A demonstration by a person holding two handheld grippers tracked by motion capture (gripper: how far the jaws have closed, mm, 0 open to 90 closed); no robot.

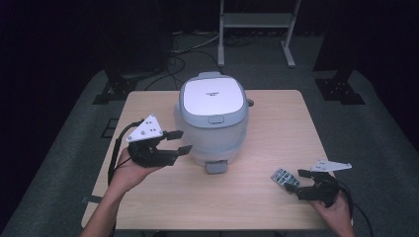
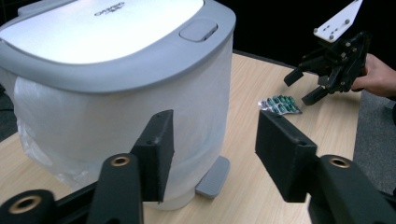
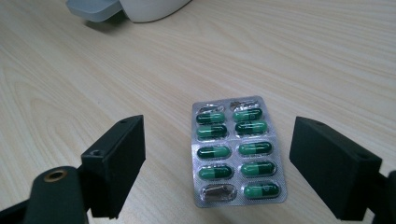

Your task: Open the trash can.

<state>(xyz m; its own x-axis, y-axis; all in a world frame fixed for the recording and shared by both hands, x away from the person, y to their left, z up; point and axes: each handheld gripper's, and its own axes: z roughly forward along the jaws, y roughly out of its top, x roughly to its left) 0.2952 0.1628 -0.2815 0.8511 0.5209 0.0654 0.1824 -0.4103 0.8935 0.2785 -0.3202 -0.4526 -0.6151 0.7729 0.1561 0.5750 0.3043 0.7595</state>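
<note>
Light falls from overhead onto the desk [image 1: 257,197], which stands bright against a room that sinks into near black on all sides. The white bin lid [image 1: 212,96] is washed out by glare in the high view, its print barely readable. Shadows are soft and short. The high view is slightly grainy. In both gripper views the near black jaws are soft and out of focus, while the blister pack [image 3: 238,151] is sharp, with small highlights on its foil
</note>
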